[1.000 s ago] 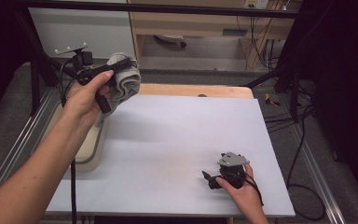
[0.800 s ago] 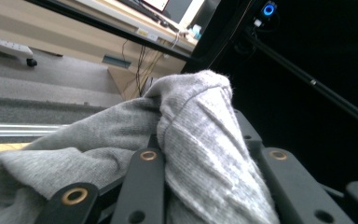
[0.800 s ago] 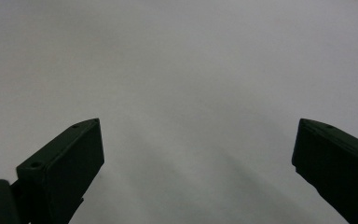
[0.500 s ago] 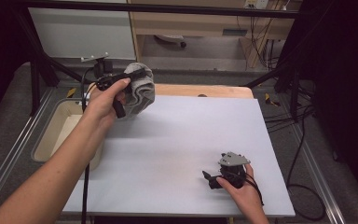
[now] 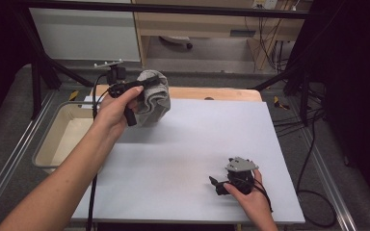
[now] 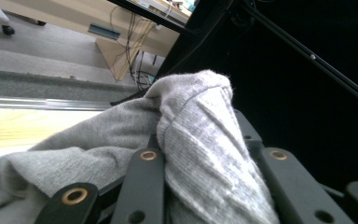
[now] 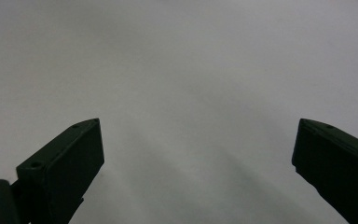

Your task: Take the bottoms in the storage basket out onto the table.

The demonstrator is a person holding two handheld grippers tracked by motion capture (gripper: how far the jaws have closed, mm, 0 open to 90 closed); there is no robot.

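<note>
The left claw [image 5: 142, 89] is clamped on a grey cloth [image 5: 154, 98], held in the air over the far left corner of the white surface [image 5: 192, 144]. In the left gripper view the cloth [image 6: 186, 140] bulges up between the two black jaws and drapes over them, hiding the tips and whatever lies past them. The cloth is bunched, so its shape and full size are hard to make out. The left hand [image 5: 113, 110] grips the tool from below, forearm reaching in from the lower left, with a cable trailing down beside it. A cream tub [image 5: 62, 139] sits just off the surface's left edge, partly covered by that forearm.

The right claw [image 5: 217, 185] rests low on the near right part of the surface, jaws spread wide with nothing between them. The right hand [image 5: 250, 197] is cut off at the bottom edge.
</note>
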